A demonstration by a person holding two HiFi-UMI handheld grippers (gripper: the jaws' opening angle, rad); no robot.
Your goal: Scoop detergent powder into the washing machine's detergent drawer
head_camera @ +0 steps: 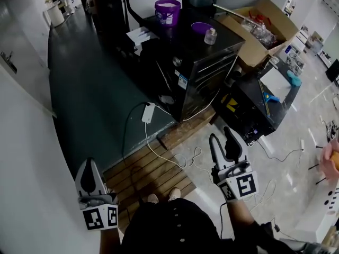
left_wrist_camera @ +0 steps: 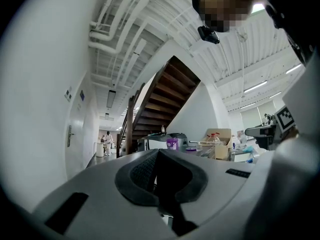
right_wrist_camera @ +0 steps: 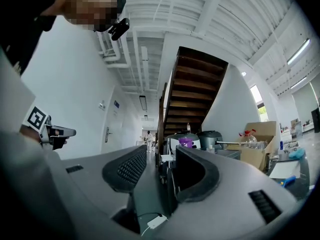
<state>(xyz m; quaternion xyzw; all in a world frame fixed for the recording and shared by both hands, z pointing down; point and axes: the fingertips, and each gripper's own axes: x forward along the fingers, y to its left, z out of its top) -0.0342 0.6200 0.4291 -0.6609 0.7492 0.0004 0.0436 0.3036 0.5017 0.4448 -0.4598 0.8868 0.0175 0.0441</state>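
Status: task not started, judging by the layout.

- The left claw (head_camera: 90, 164) is clenched, jaws pressed together with nothing between them.
- The right claw (head_camera: 222, 143) is released, jaws apart and empty. Both point level.
- The purple tub (head_camera: 167, 10), presumably the detergent, stands open on top of the washing machine (head_camera: 204, 70), well ahead of both claws and far out of reach.
- A purple disc (head_camera: 200, 27), possibly its lid, lies just to the right of the tub.

No scoop is visible in either claw, and the drawer cannot be identified. Remaining: approach, scoop powder, fill the drawer.
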